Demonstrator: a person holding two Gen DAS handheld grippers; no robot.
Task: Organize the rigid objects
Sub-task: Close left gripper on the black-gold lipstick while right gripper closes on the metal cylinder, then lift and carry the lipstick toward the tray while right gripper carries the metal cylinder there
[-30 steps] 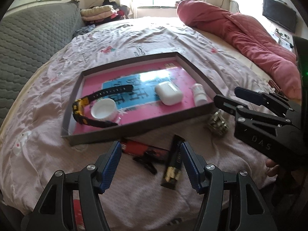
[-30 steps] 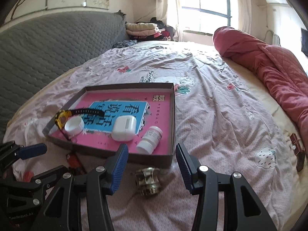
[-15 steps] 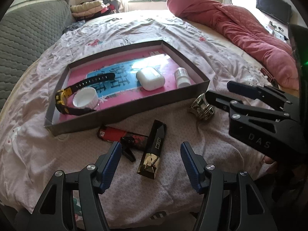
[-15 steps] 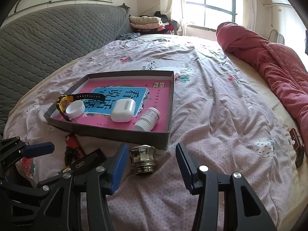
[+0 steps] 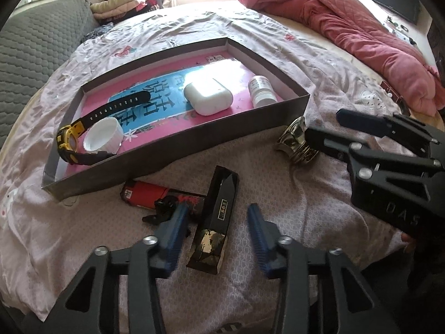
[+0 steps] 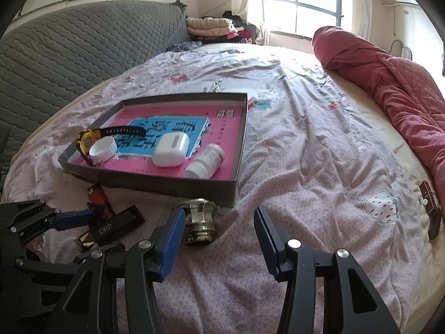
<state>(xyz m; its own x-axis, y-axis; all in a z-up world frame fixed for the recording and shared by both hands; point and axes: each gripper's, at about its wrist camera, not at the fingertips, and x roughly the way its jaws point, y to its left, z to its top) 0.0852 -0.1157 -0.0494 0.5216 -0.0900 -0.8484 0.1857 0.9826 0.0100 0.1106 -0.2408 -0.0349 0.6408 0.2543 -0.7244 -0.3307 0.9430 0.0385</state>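
Observation:
A long black and gold box lies on the pink bedspread. My left gripper straddles it with its jaws closing; a gap still shows on each side of the box. A red lighter and a black clip lie just left of it. A shiny metal knob stands in front of the grey tray, beside the left finger of my open right gripper. The tray holds a yellow and black watch, a white cap, a white case and a white bottle.
A rolled red quilt runs along the bed's right side. The grey padded headboard rises behind the tray, with folded clothes by the window. A small brown object lies at the bed's right edge.
My left gripper has come down over the black box and its jaws have narrowed around it. My right gripper has edged nearer the metal knob, still just as wide.

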